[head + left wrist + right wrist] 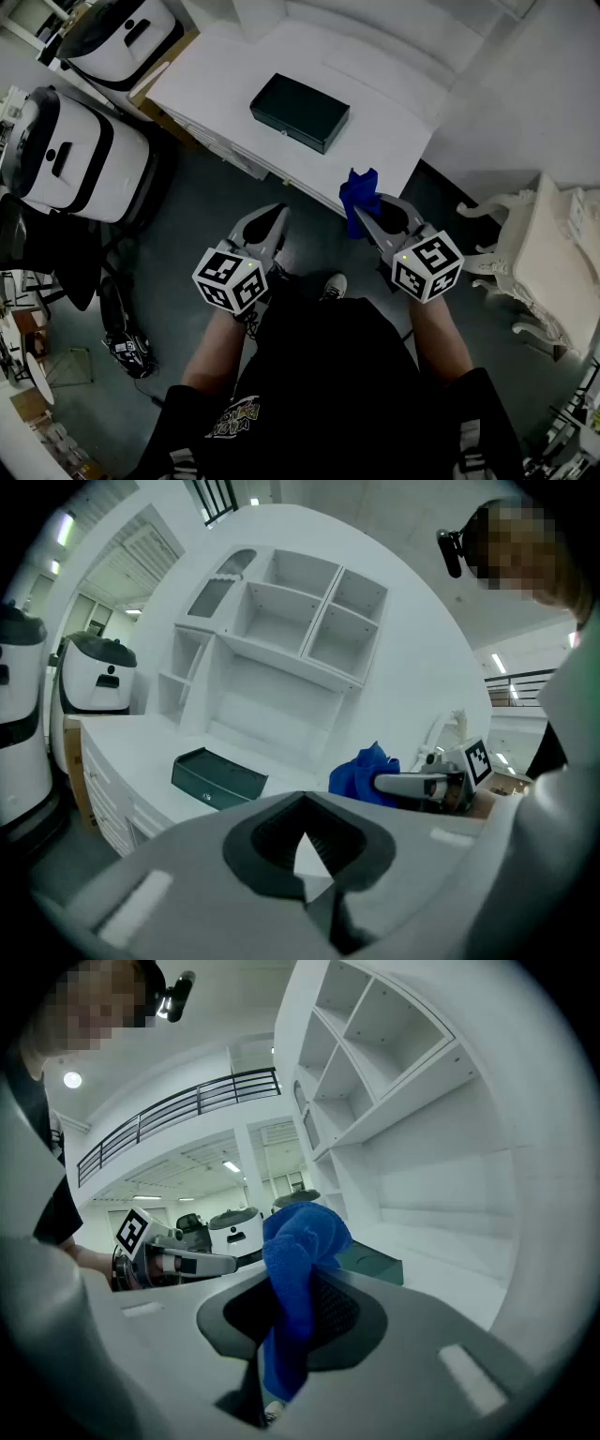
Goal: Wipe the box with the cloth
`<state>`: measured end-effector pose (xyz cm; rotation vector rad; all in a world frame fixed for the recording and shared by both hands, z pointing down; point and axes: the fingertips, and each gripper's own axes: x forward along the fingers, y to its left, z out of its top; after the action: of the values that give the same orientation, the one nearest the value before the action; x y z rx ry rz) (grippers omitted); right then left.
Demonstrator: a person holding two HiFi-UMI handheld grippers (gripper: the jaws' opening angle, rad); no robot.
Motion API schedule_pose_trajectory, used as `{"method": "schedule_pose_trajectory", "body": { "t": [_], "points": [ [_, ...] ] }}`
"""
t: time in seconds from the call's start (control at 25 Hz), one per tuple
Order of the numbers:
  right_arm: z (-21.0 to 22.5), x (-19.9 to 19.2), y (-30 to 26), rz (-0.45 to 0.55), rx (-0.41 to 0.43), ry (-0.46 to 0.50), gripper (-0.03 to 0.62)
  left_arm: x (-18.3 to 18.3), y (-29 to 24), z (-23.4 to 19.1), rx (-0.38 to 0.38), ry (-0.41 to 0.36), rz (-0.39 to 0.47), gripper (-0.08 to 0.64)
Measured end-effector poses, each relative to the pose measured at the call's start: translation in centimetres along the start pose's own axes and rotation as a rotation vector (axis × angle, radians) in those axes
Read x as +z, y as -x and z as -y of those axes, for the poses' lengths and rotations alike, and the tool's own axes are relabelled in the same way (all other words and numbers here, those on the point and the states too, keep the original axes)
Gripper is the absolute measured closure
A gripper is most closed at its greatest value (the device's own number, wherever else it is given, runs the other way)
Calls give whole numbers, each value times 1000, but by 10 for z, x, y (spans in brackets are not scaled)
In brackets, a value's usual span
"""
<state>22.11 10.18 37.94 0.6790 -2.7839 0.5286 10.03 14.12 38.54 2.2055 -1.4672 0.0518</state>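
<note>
A dark green flat box [300,112] lies on the white desk [225,70]; the left gripper view shows the box [217,778] ahead at left, the right gripper view a corner of the box [370,1262] behind the cloth. My right gripper [367,212] is shut on a blue cloth [359,195], held off the desk's near edge; the cloth [292,1283] hangs bunched between the jaws. My left gripper [274,220] is shut and holds nothing, short of the desk edge. From the left gripper view the cloth [364,775] and right gripper [412,787] show at right.
White shelving [281,630] rises behind the desk. Two white-and-black machines [70,155] stand at the left on the floor. An ornate white chair [548,258] is at the right. Dark floor lies under both grippers, with my shoe [333,286] below.
</note>
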Motion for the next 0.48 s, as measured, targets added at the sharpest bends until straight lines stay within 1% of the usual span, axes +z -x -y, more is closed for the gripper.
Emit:
{"method": "schedule_pose_trajectory", "body": {
  "t": [0.32, 0.48],
  "points": [
    [3, -5, -4, -9, 9, 1, 495, -4, 1, -3, 3, 19, 10, 558],
    [-7, -1, -7, 15, 42, 5, 492, -6, 10, -7, 11, 26, 14, 558]
  ]
}}
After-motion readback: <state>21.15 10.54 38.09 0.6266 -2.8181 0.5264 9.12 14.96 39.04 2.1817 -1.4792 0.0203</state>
